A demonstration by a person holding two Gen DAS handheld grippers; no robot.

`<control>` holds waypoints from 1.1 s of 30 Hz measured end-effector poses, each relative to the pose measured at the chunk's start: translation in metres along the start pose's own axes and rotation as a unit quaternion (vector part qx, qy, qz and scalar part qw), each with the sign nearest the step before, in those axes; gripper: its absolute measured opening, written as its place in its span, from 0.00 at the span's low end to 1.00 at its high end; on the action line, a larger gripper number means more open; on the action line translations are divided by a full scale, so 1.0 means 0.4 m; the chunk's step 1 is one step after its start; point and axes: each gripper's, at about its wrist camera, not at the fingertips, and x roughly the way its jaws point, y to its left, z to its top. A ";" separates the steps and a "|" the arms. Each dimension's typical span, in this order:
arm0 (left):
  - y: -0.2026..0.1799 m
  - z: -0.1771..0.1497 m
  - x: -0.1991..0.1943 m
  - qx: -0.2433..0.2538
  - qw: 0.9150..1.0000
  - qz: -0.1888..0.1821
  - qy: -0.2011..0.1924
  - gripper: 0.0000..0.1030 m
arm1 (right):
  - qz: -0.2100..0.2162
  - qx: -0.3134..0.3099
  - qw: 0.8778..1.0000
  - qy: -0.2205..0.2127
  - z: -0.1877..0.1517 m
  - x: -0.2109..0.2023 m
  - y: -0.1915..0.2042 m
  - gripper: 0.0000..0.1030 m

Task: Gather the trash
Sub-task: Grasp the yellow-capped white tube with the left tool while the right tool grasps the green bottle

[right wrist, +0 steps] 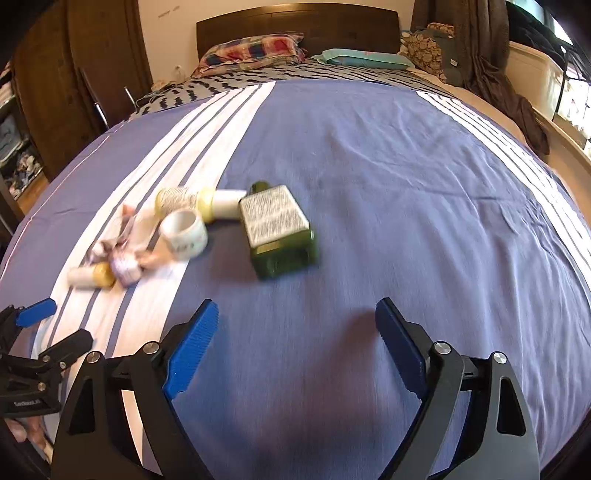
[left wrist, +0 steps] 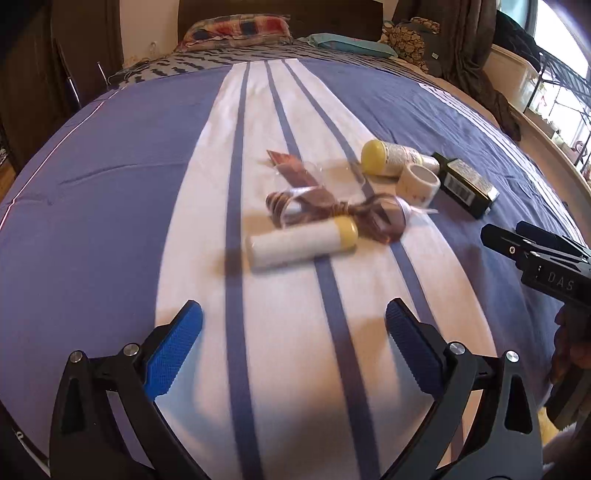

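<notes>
- The left gripper [left wrist: 293, 321] hangs over the white band of the bedspread [left wrist: 110, 184], its 2 blue-padded fingers [left wrist: 173, 347] spread wide with only cloth between them; it holds nothing.
- The right gripper [right wrist: 295, 317] hangs over the plain blue part of the bedspread, its fingers [right wrist: 190, 345] also wide apart and empty.
- No earlier picture is given, so nothing can be said of jaw motion.
- The trash lies in 1 loose cluster on the bed, ahead of both grippers and touching neither.
- Nearest the left gripper is a white tube with a yellow cap [left wrist: 301, 243], lying on its side across a blue stripe, a little beyond the fingertips.
- Just behind the tube sits a tangle of brown ribbon [left wrist: 332, 210] and a crumpled clear wrapper [left wrist: 295, 170].
- Farther back and to the right lie a second yellow-capped bottle [left wrist: 388, 158], a roll of white tape [left wrist: 417, 184] just beside it, and a dark green bottle [left wrist: 465, 188] on its side.
- From the right wrist view the green bottle [right wrist: 277, 229] is the closest piece, straight ahead and slightly left of the open fingers, label up.
- The tape roll [right wrist: 184, 232] and the other bottles lie to its left.
- Each gripper shows at the edge of the other's view; they are apart.
- A pillow [right wrist: 255, 50] and headboard [right wrist: 295, 26] stand at the far end of the bed.
</notes>
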 end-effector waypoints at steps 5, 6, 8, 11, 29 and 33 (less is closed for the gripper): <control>0.000 0.046 0.035 -0.010 1.000 0.003 -0.004 0.87 | 0.007 0.001 1.000 0.004 0.038 0.034 0.004 0.85; 0.001 0.053 0.039 -0.012 1.000 0.002 -0.004 0.85 | 0.008 0.000 1.000 0.005 0.044 0.041 0.006 0.85; 0.005 0.069 0.046 -0.017 1.000 0.002 -0.007 0.82 | 0.008 -0.002 1.000 0.007 0.058 0.054 0.011 0.85; 0.003 0.085 0.058 -0.015 1.000 0.003 -0.007 0.79 | 0.008 -0.006 1.000 0.009 0.074 0.069 0.019 0.84; 0.013 -0.073 -0.082 0.025 0.999 -0.022 -0.020 0.62 | 0.016 -0.010 1.000 -0.016 -0.096 -0.081 0.005 0.49; 0.013 -0.143 -0.147 0.021 0.999 -0.030 -0.027 0.62 | 0.031 -0.009 0.999 -0.026 -0.167 -0.159 0.014 0.48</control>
